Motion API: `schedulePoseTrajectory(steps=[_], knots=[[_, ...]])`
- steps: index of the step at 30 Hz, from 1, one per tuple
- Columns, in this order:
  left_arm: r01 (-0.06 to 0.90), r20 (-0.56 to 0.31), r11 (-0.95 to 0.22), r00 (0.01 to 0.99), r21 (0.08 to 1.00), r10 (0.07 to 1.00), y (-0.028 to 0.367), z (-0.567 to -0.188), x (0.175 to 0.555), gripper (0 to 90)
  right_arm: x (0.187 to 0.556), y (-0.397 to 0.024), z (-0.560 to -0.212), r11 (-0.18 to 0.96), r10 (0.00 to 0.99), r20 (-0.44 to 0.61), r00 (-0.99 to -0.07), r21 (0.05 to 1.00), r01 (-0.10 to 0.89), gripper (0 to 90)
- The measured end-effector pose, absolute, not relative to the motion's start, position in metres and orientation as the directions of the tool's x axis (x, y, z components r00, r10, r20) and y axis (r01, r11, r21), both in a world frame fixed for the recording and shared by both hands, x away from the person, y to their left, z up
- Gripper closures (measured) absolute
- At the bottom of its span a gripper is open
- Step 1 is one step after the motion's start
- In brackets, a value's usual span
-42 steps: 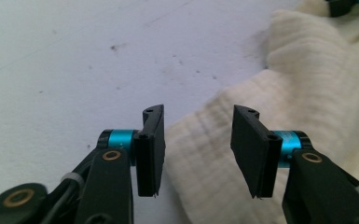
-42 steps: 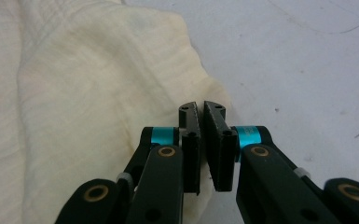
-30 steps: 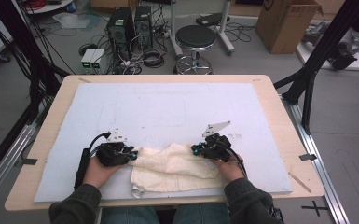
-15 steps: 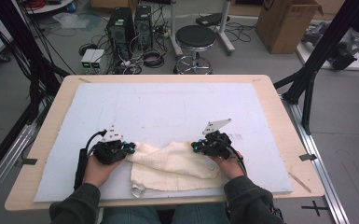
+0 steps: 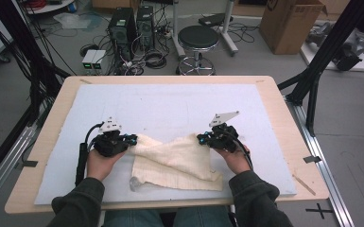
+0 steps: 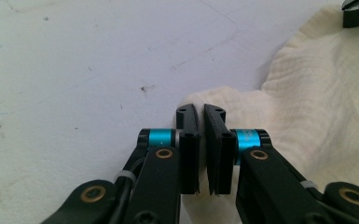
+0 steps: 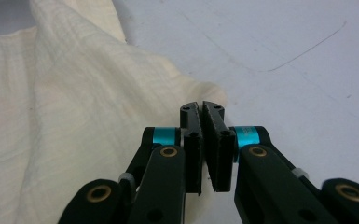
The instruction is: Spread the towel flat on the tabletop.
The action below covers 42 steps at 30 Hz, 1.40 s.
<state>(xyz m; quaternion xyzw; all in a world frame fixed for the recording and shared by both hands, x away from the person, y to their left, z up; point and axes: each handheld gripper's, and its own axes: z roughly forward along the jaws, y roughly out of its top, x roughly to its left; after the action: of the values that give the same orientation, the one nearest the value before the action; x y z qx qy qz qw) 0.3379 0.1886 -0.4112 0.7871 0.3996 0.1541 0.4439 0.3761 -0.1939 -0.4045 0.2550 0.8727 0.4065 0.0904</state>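
- Cloth (image 5: 177, 161), a cream waffle-weave towel, lies rumpled on the pale blue mat (image 5: 170, 106) at the near edge of the table (image 5: 274, 109), between the person's two hands.
- Left claw (image 5: 131, 139) has its jaws just closed, pinched on the towel's far left corner; in the left gripper view (image 6: 201, 112) the black jaws stand nearly together with the corner's fabric caught at their tips.
- Right claw (image 5: 201, 138) is pinched shut on the far right corner; the right gripper view (image 7: 201, 108) shows cloth bunched under and between its narrow jaws.
- Step in hand, as I judge it: spreading the towel flat by its two far corners.
- Keep both grips firm; thin fabric can slip out of narrow tips if the pull is jerky.
- Lift both corners evenly, just clear of the mat, so the sagging middle between the claws unfolds.
- Draw the hands apart until the far edge is taut, not stretched.
- Carry the edge away from the person, letting the near part, still creased and folded at its left corner, drag out smooth.
- Lower both corners together before letting go.
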Motion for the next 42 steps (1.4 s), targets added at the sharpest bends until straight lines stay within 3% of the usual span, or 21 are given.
schedulePoseTrajectory(steps=[13, 17, 25, 30, 34, 36, 37, 38, 40, 42], knots=[[0.504, -0.162, -0.191, 0.575, 0.842, 0.802, 0.19, -0.414, 0.345, 83.6, 0.381, -0.198, -0.403, 0.524, 0.533, 0.045, -0.845, 0.766, 0.371, 86.3], [0.522, -0.143, -0.214, 0.56, 0.825, 0.816, 0.189, -0.418, 0.348, 80.9, 0.382, -0.197, -0.397, 0.535, 0.529, 0.027, -0.848, 0.765, 0.358, 86.3], [0.517, -0.153, -0.187, 0.545, 0.835, 0.825, 0.188, -0.425, 0.358, 86.3, 0.391, -0.197, -0.401, 0.534, 0.536, 0.037, -0.844, 0.759, 0.372, 86.3], [0.507, -0.161, -0.15, 0.519, 0.849, 0.84, 0.183, -0.418, 0.377, 86.4, 0.405, -0.199, -0.395, 0.535, 0.551, 0.029, -0.834, 0.755, 0.379, 86.3], [0.499, -0.152, -0.138, 0.497, 0.856, 0.855, 0.172, -0.407, 0.409, 86.1, 0.438, -0.205, -0.381, 0.519, 0.616, -0.016, -0.787, 0.76, 0.391, 86.3], [0.495, -0.141, -0.135, 0.481, 0.859, 0.865, 0.168, -0.405, 0.426, 83.7, 0.446, -0.207, -0.378, 0.504, 0.642, -0.029, -0.766, 0.768, 0.394, 83.5], [0.504, -0.13, -0.141, 0.464, 0.852, 0.876, 0.166, -0.404, 0.432, 66.7, 0.459, -0.212, -0.376, 0.466, 0.702, -0.037, -0.711, 0.779, 0.42, 74.3], [0.504, -0.139, -0.125, 0.454, 0.854, 0.88, 0.165, -0.405, 0.434, 63.4, 0.464, -0.217, -0.377, 0.446, 0.712, -0.023, -0.702, 0.787, 0.427, 72.9], [0.505, -0.153, -0.126, 0.475, 0.854, 0.867, 0.167, -0.407, 0.434, 63.3, 0.466, -0.221, -0.378, 0.429, 0.723, -0.008, -0.691, 0.789, 0.44, 71.7], [0.495, -0.112, -0.187, 0.514, 0.849, 0.851, 0.168, -0.408, 0.428, 62.3, 0.467, -0.225, -0.381, 0.406, 0.721, 0.043, -0.692, 0.782, 0.472, 68.1]])
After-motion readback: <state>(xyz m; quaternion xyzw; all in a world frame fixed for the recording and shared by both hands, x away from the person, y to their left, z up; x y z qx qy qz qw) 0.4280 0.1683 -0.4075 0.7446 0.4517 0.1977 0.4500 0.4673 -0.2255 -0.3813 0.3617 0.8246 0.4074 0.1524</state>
